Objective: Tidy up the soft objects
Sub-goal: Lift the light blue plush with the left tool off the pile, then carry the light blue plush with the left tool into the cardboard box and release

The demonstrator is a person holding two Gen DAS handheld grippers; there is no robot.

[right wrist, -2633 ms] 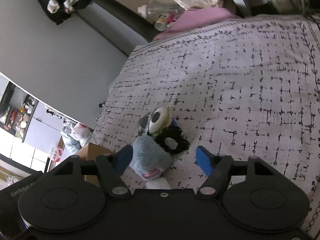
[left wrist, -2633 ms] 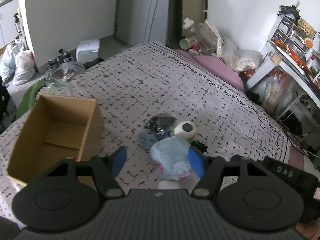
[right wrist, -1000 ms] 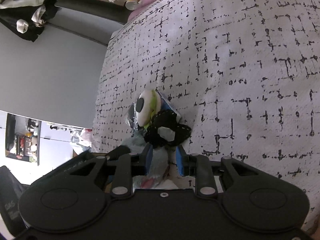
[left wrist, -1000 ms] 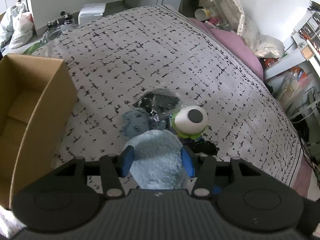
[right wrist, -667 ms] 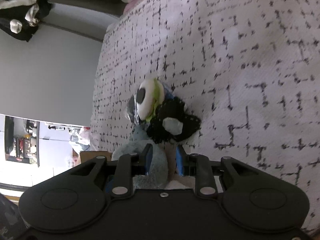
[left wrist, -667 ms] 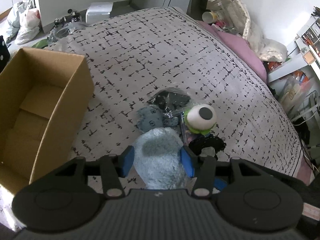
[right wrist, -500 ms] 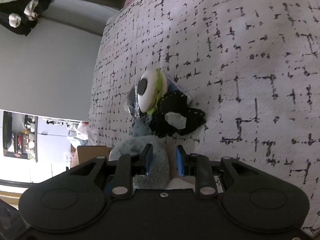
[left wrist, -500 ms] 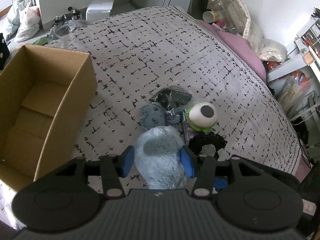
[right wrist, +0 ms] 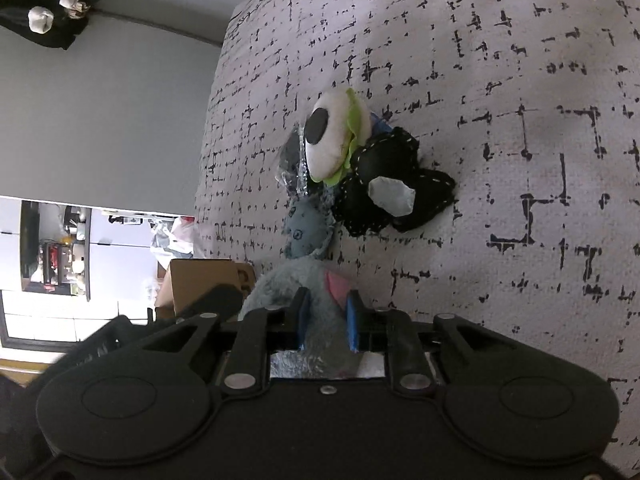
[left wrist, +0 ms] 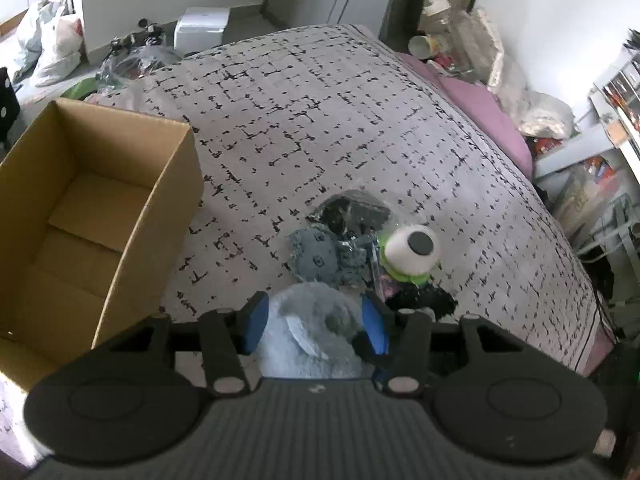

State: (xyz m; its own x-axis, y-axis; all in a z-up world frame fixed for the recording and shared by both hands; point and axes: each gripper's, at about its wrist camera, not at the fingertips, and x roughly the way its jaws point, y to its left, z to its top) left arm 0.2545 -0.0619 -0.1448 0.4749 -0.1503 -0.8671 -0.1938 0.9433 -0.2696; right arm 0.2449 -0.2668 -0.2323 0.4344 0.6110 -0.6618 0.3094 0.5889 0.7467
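Observation:
A fluffy light-blue plush [left wrist: 312,332] is held by both grippers above the bedspread. My left gripper [left wrist: 314,322] is shut on its body, blue pads pressed into the fur. My right gripper [right wrist: 325,320] is shut on another part of the same light-blue plush [right wrist: 288,284], near a pink patch. Beyond it on the bed lie a white-and-green one-eyed toy [left wrist: 410,250], a black stitched plush [right wrist: 384,196], a small grey plush [left wrist: 314,254] and a clear bag with dark contents [left wrist: 352,212]. An open cardboard box [left wrist: 168,216] stands on the bed at the left.
The patterned bedspread [left wrist: 320,112] stretches ahead. A pink pillow [left wrist: 480,104], bags and bottles sit at the far end. Shelves and clutter line the right side, bags and a white box [left wrist: 202,26] lie on the floor to the left.
Both grippers have drawn back from the toy pile with the blue plush, which is lifted off the bed. The right jaws have narrowed further on it. The box shows more.

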